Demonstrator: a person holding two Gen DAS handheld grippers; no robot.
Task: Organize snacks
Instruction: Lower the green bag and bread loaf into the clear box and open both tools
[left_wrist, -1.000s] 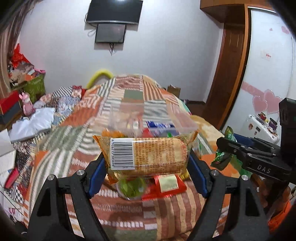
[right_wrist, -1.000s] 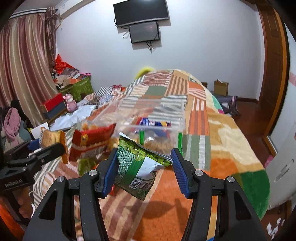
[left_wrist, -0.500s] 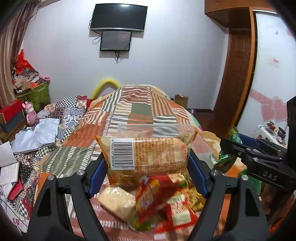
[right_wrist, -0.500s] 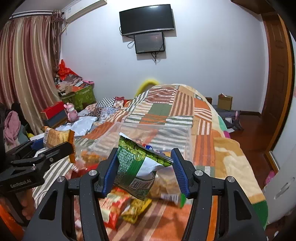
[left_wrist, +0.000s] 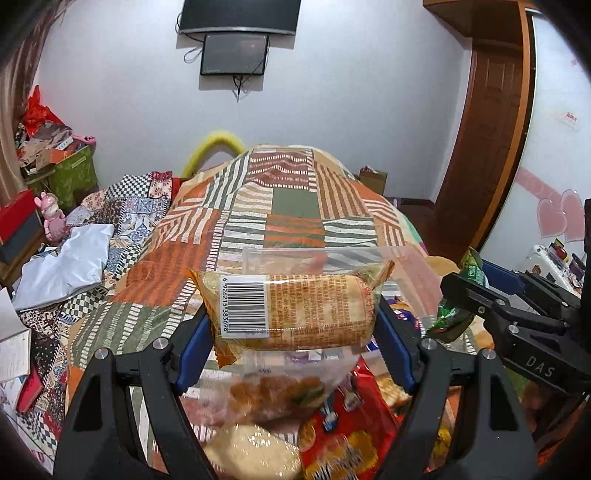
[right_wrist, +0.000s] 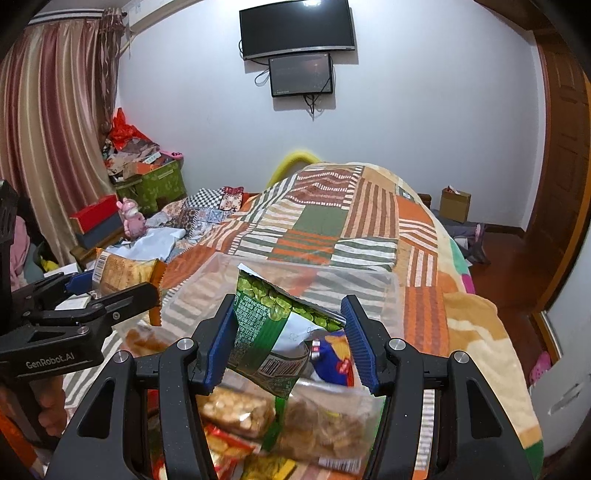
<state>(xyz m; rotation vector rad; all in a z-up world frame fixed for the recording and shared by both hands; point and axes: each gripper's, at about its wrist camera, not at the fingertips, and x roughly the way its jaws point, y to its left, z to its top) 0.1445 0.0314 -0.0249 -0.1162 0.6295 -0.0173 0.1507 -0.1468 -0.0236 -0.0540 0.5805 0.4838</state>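
So my left tongs (left_wrist: 295, 317) are clamped on an orange snack pack (left_wrist: 291, 310), held sideways with the barcode sticker facing the camera, both blue pads pressing its ends. My right tongs (right_wrist: 290, 334) are gripping a green pea bag (right_wrist: 273, 325) by its crumpled middle, the torn white top sticking up.

Each camera catches the other hand's load off to the side: the left view shows the green bag at its right edge, the right view shows the orange pack at its left edge, plus a bit of my hand (right_wrist: 50, 413) under that gripper.

Below the tongs is a clear plastic bin (right_wrist: 384, 291) sitting on the patchwork blanket (left_wrist: 295, 206) on the bed, with loose snacks around. The left view shows a red bag (left_wrist: 343, 424) and a pale round pack (left_wrist: 255, 450); the right view shows a blue packet (right_wrist: 332, 354) and two clear bags of brown bites.

Only the right view gets the curtain (right_wrist: 48, 147) and a cardboard box (right_wrist: 455, 205) by the wall. Only the left shows the pink hearts (left_wrist: 557, 218) on the white door.
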